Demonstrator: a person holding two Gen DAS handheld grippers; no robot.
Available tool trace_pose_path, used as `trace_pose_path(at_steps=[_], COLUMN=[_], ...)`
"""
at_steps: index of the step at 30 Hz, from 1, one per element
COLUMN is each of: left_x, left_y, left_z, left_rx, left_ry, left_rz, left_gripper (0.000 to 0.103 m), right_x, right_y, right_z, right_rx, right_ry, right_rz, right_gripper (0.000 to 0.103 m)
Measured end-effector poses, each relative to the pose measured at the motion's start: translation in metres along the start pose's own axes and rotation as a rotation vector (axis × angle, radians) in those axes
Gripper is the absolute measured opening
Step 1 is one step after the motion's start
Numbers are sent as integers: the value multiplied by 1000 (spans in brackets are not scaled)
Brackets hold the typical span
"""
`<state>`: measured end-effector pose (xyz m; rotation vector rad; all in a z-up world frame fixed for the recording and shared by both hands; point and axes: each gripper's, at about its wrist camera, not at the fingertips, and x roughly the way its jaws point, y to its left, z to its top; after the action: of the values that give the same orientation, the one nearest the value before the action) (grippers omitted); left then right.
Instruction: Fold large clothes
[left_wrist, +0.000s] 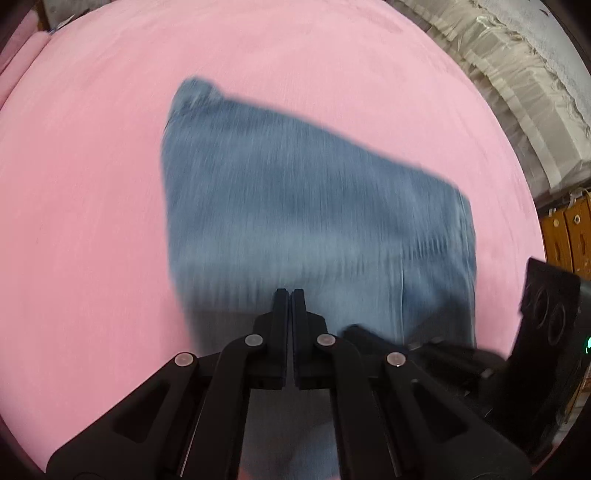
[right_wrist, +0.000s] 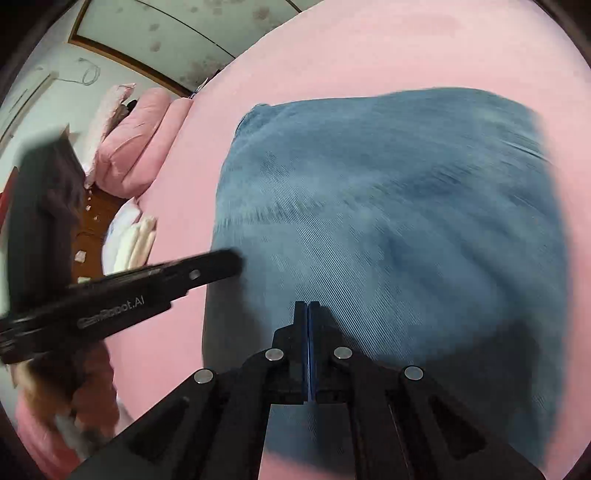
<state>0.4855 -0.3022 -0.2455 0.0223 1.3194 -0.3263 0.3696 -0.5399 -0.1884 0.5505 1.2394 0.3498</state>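
While both grippers' fingers press together, the jeans (left_wrist: 314, 206) stretch lengthwise left to right

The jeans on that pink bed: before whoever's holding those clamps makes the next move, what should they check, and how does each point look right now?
1. Jeans lying on the pink bed: ok, with pink showing around the far edges.
2. Left hand-held gripper closed: ok, fingers together above the denim.
3. Right hand-held gripper closed: ok, fingers pressed together.
4. Fabric caught in either one: cannot tell, both views are motion-blurred.
5. Grippers apart from each other: ok, the left one sits off to the side in the right wrist view.
6. Fold lying flat and even: cannot tell, too blurred.
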Motion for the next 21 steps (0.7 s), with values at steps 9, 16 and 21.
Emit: trace_pose_path(at_steps=[9, 16, 21], left_x=[39, 49, 50], left_y=[27, 41, 37], left_z=[60, 62, 48], left_rx=[-38, -83, -136], left_ry=[-36, -73, -83], left_rz=[-66, -108, -73], left_gripper=[0, 1, 0], right_x=[28, -7, -30], right_y=[-23, -78, -94], right_z=[87, 75, 50], right_rx=[-31, -18, 165], right_ry=[-172, -168, -85], right_rz=[-110, -185, -164], right_gripper=[0, 0, 0])
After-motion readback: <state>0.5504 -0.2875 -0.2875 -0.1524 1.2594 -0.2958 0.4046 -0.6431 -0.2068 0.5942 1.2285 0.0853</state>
